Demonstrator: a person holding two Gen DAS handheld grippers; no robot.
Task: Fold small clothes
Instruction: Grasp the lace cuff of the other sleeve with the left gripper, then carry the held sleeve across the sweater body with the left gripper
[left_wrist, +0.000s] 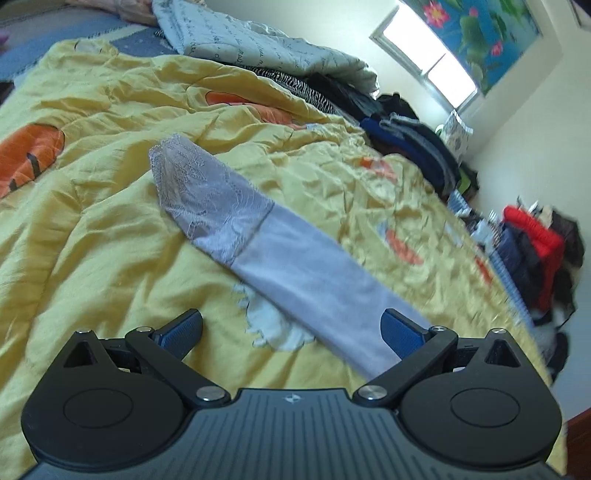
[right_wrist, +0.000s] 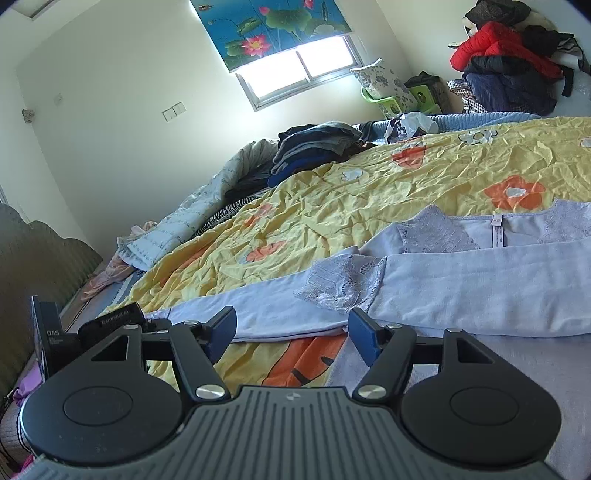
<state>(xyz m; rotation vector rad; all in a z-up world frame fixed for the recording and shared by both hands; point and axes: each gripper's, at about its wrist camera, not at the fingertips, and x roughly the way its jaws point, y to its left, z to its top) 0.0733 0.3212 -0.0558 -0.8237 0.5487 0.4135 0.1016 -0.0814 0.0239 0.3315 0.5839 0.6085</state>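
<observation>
A pale lilac top (right_wrist: 480, 280) is lying spread across the yellow flowered quilt (right_wrist: 369, 192) on the bed, its neckline and label facing up and one sleeve (right_wrist: 258, 310) folded across its front. That sleeve, seen from the left side as a long strip (left_wrist: 280, 258) ending in a lace cuff (left_wrist: 199, 188), is stretching out over the quilt, away from the body of the top.

The left claw (left_wrist: 291, 332) is hovering over the plain part of the sleeve with its blue pads spread wide and gripping nothing. The right claw (right_wrist: 291, 328) is also gaping wide and empty, poised just beside the near edge of the top, close to where the lace cuff (right_wrist: 343, 284) is resting on it.

The cloth is looking thin, light and limp, so I'd expect it to sag and drag from any single pinch rather than keep its shape. The lace is looking delicate and likely to snag, so the sturdier jersey just behind the cuff, or a seam or hem, seems the safer place to take hold. The crumpled quilt under the top is loose too, so a deep pinch could be catching it along with the garment. Beyond the top, stacks of dark clothes (right_wrist: 317, 144) are sitting near the window.
</observation>
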